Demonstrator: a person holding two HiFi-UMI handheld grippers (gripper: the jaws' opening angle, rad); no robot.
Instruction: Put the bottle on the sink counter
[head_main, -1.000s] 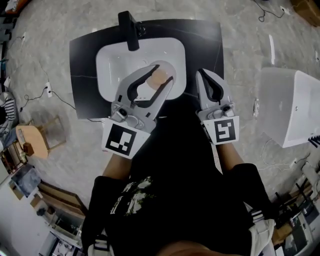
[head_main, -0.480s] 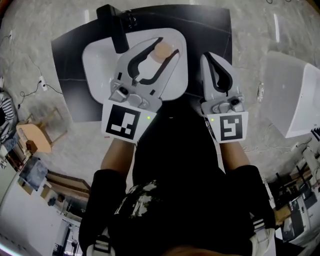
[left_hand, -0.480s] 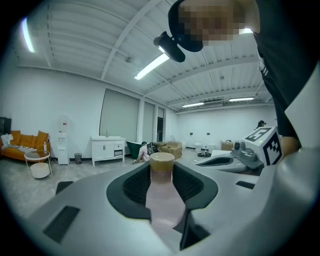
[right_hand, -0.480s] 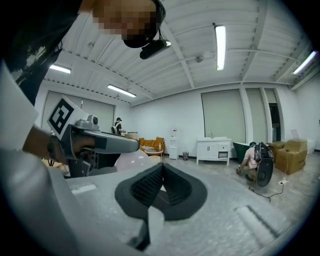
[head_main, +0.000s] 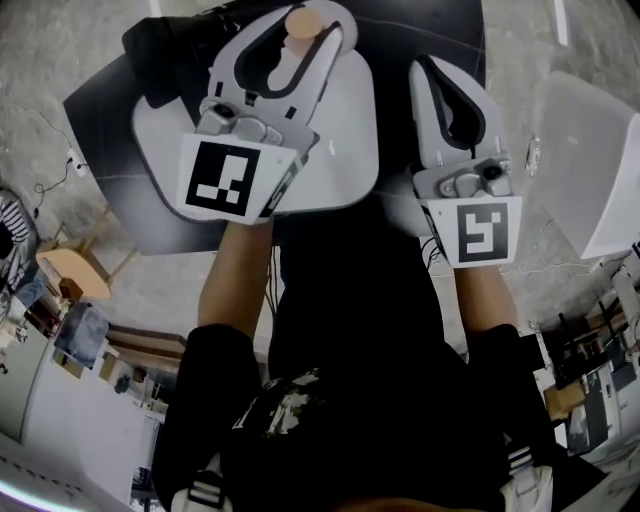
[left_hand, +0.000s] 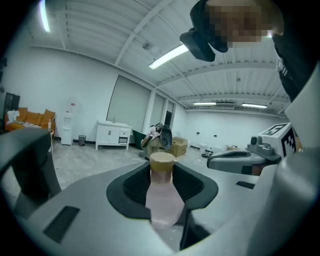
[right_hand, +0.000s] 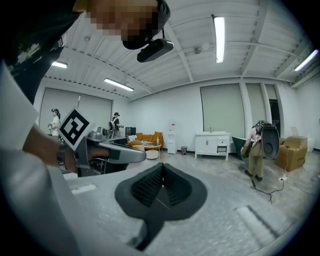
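Observation:
In the head view my left gripper (head_main: 310, 12) reaches over the far rim of the white sink basin (head_main: 345, 140). It is shut on a small pinkish bottle (head_main: 302, 24) with a tan cap. The left gripper view shows that bottle (left_hand: 162, 200) upright between the black pads (left_hand: 132, 187), cap on top. The black sink counter (head_main: 105, 115) surrounds the basin, and a black faucet (head_main: 165, 50) stands at its far left. My right gripper (head_main: 432, 68) hovers over the counter's right side, shut, with nothing in it. In the right gripper view its pads (right_hand: 145, 187) meet.
A white boxy unit (head_main: 590, 160) stands on the floor right of the counter. A wooden stool (head_main: 65, 275) and cables lie to the left. Ahead of the grippers are a white cabinet (right_hand: 212, 142), an orange sofa (right_hand: 147, 137) and a person (right_hand: 257, 150).
Both grippers have moved up the picture, away from the person. The left one carried the bottle from over the basin's middle to its far rim. Both grips are unchanged.

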